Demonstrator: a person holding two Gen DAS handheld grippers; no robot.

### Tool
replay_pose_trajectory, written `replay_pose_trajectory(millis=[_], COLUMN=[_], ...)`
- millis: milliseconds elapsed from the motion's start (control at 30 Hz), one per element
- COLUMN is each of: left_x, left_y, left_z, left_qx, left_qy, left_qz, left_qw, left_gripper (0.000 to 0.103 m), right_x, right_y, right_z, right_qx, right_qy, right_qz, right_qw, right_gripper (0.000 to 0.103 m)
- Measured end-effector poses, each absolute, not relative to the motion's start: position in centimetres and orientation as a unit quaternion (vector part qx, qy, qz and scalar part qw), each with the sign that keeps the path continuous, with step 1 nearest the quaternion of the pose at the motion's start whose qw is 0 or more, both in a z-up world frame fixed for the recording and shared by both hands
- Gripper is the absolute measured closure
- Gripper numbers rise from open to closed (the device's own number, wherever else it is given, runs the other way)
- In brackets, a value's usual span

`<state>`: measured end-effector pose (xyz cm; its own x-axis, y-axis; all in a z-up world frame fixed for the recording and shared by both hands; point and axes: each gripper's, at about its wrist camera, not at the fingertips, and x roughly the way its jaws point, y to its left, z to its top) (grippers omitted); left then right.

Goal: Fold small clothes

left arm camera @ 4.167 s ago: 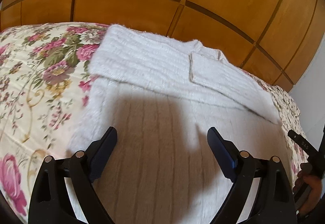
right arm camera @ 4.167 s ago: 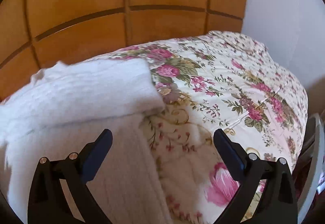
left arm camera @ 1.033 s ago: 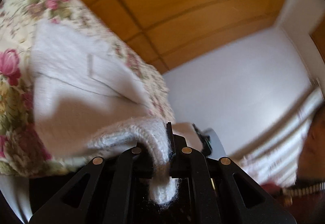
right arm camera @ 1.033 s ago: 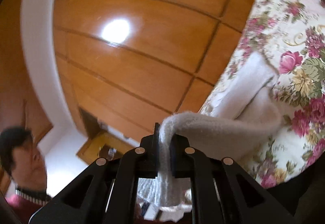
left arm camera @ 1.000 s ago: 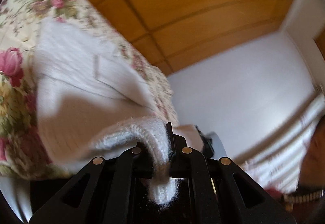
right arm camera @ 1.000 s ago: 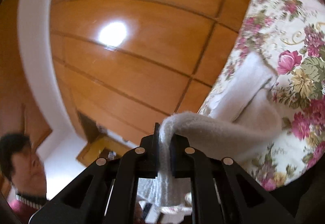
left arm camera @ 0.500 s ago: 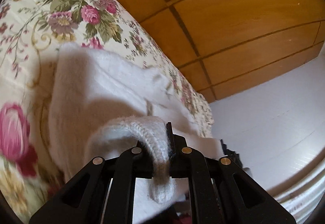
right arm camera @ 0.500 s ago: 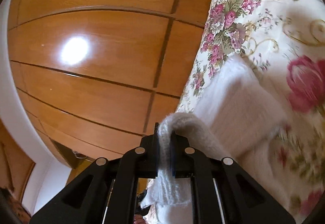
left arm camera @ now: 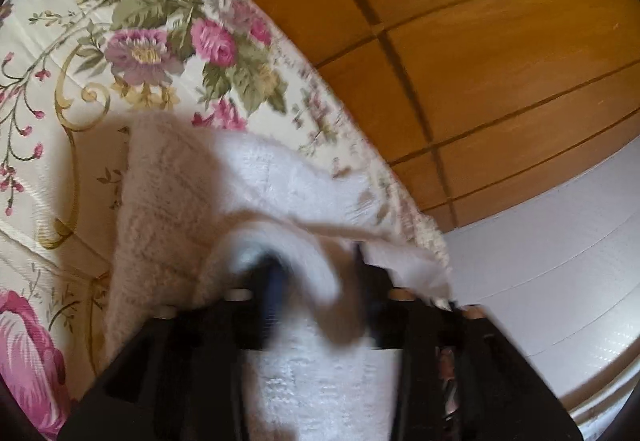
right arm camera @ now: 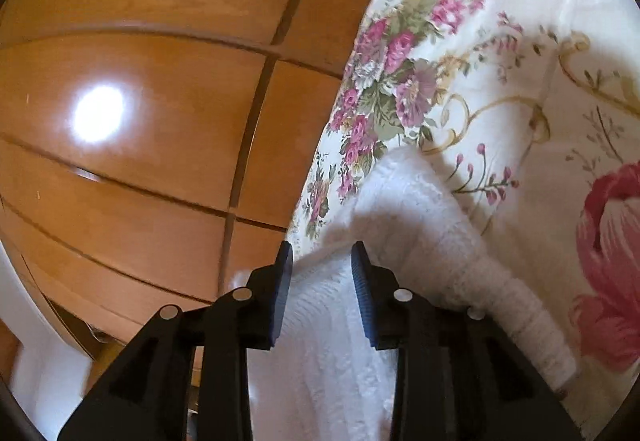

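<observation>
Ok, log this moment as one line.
phase: releasing fold | left gripper: opening, white sweater between jaws | right gripper: opening, off sweater | bedspread underneath

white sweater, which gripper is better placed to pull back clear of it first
Right, probably. The right gripper, jaws opening, shows clear gaps beside the white sweater. The left gripper, also opening, has knit draped over one pad.

The left gripper [left arm camera: 316, 277] is motion-blurred, its pads indistinct behind the sweater [left arm camera: 168, 201]; the sweater's near part runs off the bottom edge.
</observation>
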<state>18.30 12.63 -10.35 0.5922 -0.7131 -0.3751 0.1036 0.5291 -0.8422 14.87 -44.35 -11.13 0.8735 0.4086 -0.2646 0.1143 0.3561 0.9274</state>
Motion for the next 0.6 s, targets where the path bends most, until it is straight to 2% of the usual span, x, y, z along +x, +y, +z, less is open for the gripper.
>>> replay_pose_trajectory(millis=[33,100,133,167,300,400,533,600], left_x=[17.6,16.2,15.7,15.2,14.2,14.6,16.0,17.5], left_y=[13.2,13.7,13.8,13.8,11.9,8.9,3.8,1.6], left_z=[-9.9,-8.7,-8.1,-7.6,-6.1,-5.6,-5.4,-6.2], left_qx=[-0.415,-0.397,-0.384,-0.370,-0.315,-0.268,-0.170,-0.110], left_qy=[0.358,0.328,0.318,0.314,0.324,0.345,0.384,0.400], left_qz=[-0.253,-0.215,-0.198,-0.185,-0.188,-0.209,-0.219,-0.199], left_qw=[0.798,0.830,0.844,0.855,0.872,0.875,0.881,0.888], left_gripper=[0.045,0.021,0.020,0.020,0.020,0.020,0.023,0.030], right_x=[14.8,14.6,14.5,14.1,12.9,14.8,17.6,19.8], right_y=[-44.0,-42.7,-41.9,-40.8,-35.8,-31.9,-29.0,-28.7], right_z=[-10.7,-8.6,-7.8,-6.3,-2.3,-2.2,-4.6,-6.6], right_qx=[0.539,0.462,0.431,0.378,0.198,0.090,0.018,0.013], right_qy=[0.243,0.269,0.274,0.277,0.274,0.322,0.398,0.436], right_qz=[0.087,0.056,0.044,0.028,0.025,0.039,0.052,0.041], right_qw=[0.802,0.843,0.859,0.883,0.941,0.942,0.916,0.899], right_gripper=[0.070,0.057,0.046,0.045,0.045,0.045,0.055,0.055])
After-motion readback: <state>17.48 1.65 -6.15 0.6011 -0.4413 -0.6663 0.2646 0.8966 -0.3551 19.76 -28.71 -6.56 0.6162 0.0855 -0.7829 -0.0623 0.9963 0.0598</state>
